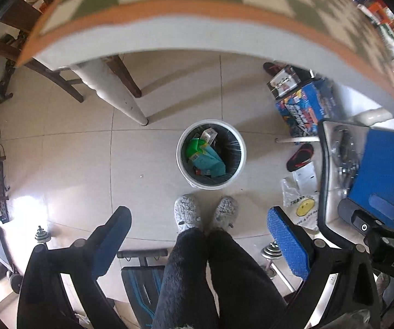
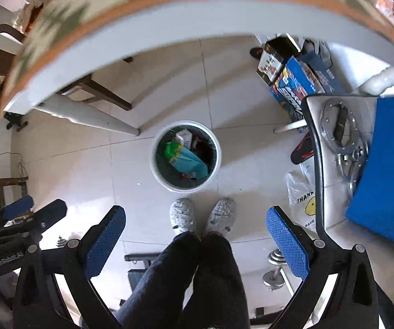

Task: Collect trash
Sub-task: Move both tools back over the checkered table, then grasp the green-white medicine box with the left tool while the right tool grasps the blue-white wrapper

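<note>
Both grippers empty above the bin

Our left gripper [image 1: 199, 244] and right gripper [image 2: 197, 238] have their jaws spread, holding nothing. The bin [image 1: 181, 161] stands on the floor below the desk [image 1: 197, 31] edge, already holding trash [image 1: 205, 159]. We judge it best to lift back over the desk edge, then pinch each piece firmly.

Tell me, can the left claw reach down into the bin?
Probably yes. The left claw hangs open and empty above the bin, with nothing between them; the bin's top is open, though it sits well below.

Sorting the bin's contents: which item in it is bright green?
The crumpled green wrapper at the trash bin left side, beside the teal packet and white carton.
</note>
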Motion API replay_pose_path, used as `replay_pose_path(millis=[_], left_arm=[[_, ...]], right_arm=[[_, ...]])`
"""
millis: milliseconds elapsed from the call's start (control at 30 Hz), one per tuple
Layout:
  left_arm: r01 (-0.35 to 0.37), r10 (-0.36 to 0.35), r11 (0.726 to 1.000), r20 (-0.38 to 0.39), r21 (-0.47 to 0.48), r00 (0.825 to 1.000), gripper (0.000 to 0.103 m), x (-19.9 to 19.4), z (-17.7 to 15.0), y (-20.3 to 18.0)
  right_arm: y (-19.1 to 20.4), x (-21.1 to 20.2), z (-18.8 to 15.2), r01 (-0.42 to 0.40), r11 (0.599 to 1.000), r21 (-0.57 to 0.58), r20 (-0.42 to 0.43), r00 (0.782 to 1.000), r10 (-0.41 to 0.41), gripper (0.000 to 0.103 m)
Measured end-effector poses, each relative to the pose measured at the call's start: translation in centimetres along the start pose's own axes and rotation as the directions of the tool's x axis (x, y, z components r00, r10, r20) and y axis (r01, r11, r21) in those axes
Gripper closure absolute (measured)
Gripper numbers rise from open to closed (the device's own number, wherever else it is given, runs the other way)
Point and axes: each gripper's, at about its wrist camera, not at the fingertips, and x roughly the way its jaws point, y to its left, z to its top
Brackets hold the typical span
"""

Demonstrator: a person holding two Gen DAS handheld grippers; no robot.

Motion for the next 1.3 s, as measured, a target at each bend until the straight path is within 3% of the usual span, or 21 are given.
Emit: replay_pose_path(millis=[233,367,500,667,867,1067,1133,1300], left_arm=[[-0.016,0.012,0.999,0.104,0.037,0.995,0.002,-8.1,0.3,-0.2],[-0.013,0.002,0.999,0.215,0.048,0.977,0.002,-12.5,2.3,-0.1],[-0.061,0.047,0.997,0.314,0.036,0.948,0.002,-16.0,6.7,-0.8],[-0.071,0.047,0.996,0.377,0.050,0.925,0.000,-19.1,13.6,-2.6],[-0.111,0.075,0.992,0.425,0.059,0.902,0.000,-20.7,23.7,-6.8],[-0.113,0.119,0.993,0.365,-0.037,0.923,0.000,-18.9,37.2,-10.8],[-0.107,0.127,0.991,0.319,-0.078,0.939,0.000,-17.3,42.3,-12.2],[-0.135,0.162,0.982,0.217,-0.132,0.963,0.000,-13.5,51.4,-15.5]], right_arm=[[2.1,-7.8,-0.5,-0.027,1.000,-0.012,0.027,0.999,0.027,0.000],[2.7,-12.4,0.4,-0.071,0.997,0.031,0.069,0.995,0.069,0.000],[2.6,-16.7,3.4,-0.106,0.991,0.084,0.156,0.983,0.092,0.000],[1.4,-20.9,9.0,-0.126,0.984,0.126,0.245,0.965,0.092,0.000],[-1.8,-23.8,19.2,-0.124,0.979,0.162,0.304,0.950,0.070,0.000],[-6.9,-22.2,34.7,-0.105,0.979,0.174,0.304,0.951,0.047,0.000],[-9.4,-20.5,40.6,-0.127,0.970,0.207,0.286,0.956,0.064,0.000],[-15.4,-14.3,54.5,-0.164,0.939,0.301,0.202,0.974,0.106,0.010]])
